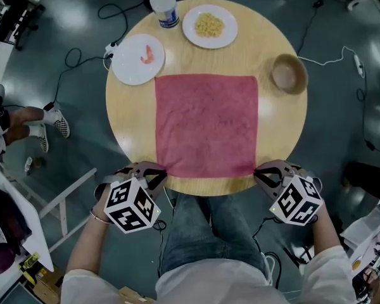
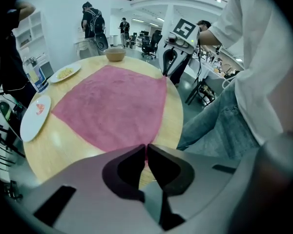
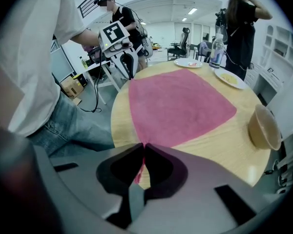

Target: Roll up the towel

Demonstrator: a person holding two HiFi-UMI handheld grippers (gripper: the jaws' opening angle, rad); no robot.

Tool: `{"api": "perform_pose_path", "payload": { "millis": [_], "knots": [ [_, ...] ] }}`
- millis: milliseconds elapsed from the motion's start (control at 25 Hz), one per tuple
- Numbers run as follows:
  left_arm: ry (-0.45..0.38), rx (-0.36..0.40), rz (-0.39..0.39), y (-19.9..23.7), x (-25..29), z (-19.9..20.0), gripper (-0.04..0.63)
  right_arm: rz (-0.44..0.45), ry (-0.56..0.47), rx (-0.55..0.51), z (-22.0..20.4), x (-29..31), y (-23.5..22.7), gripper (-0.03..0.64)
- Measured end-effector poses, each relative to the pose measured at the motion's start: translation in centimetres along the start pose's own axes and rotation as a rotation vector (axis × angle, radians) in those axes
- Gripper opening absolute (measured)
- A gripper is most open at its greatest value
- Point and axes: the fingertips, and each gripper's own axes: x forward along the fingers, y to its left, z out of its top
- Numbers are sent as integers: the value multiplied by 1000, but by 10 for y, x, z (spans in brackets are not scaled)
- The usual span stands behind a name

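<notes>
Left claw (image 2: 146, 147), right claw (image 3: 142, 146) tight on near corners of towel (image 1: 206, 125)

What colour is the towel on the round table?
The towel is pinkish red, plain with no pattern. It shows best in the head view.

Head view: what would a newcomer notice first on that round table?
A pink towel lies flat across the middle of the round wooden table. At its near edge, the left gripper and right gripper each pinch a corner shut. Beyond it sit a white plate, a plate of yellow food, a bowl and a bottle.
</notes>
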Motion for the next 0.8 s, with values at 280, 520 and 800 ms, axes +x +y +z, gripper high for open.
{"api": "perform_pose_path", "payload": {
  "millis": [280, 520, 800],
  "knots": [
    [-21, -55, -2, 21, -8, 10, 25, -2, -24, 40, 9, -8, -22, 15],
    [-27, -154, 5, 42, -4, 9, 25, -4, -31, 94, 9, -3, -39, 15],
    [-2, -207, 45, 53, 6, 6, 25, -28, -31, 127, 9, 3, -52, 15]
  ]
}}
